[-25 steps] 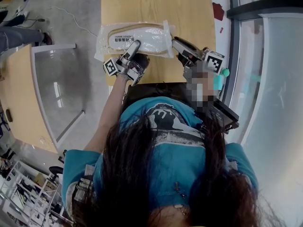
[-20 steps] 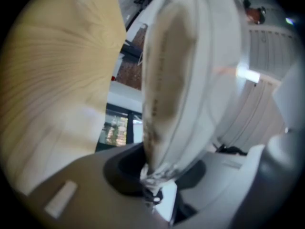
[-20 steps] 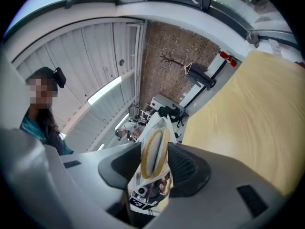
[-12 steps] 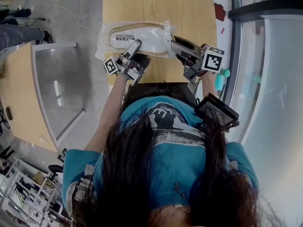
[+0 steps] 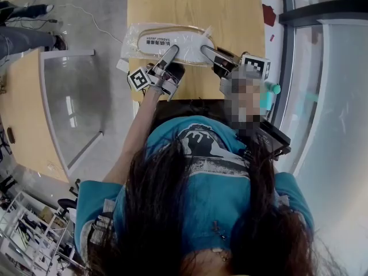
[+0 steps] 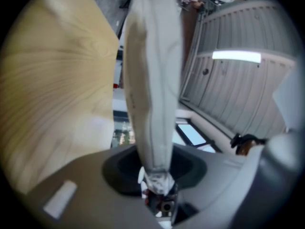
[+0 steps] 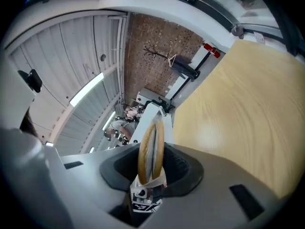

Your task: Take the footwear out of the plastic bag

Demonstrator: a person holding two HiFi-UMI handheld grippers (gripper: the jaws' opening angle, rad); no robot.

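A clear plastic bag (image 5: pixel 150 39) with white, tan-edged footwear (image 5: pixel 183 38) inside lies across the wooden table (image 5: pixel 190 4). My left gripper (image 5: pixel 173 52) bites the bag's near edge at the middle. In the left gripper view the white bag (image 6: pixel 152 80) rises straight out of the pinched left gripper (image 6: pixel 157 191). My right gripper (image 5: pixel 205 50) grips the bag's right end, and its jaws are closing. In the right gripper view the footwear's tan edge (image 7: pixel 151 147), wrapped in crumpled plastic, stands between the pads of the right gripper (image 7: pixel 147 187).
The table's near edge is right by the person's body. A glass-topped table (image 5: pixel 75 102) stands to the left over grey floor. Someone's legs (image 5: pixel 23 39) show at the far left. A glass wall (image 5: pixel 322 96) runs along the right.
The bag has slid a little away from the person and to the right. The left gripper moved right along its near edge. The right gripper shifted left onto the bag's end.
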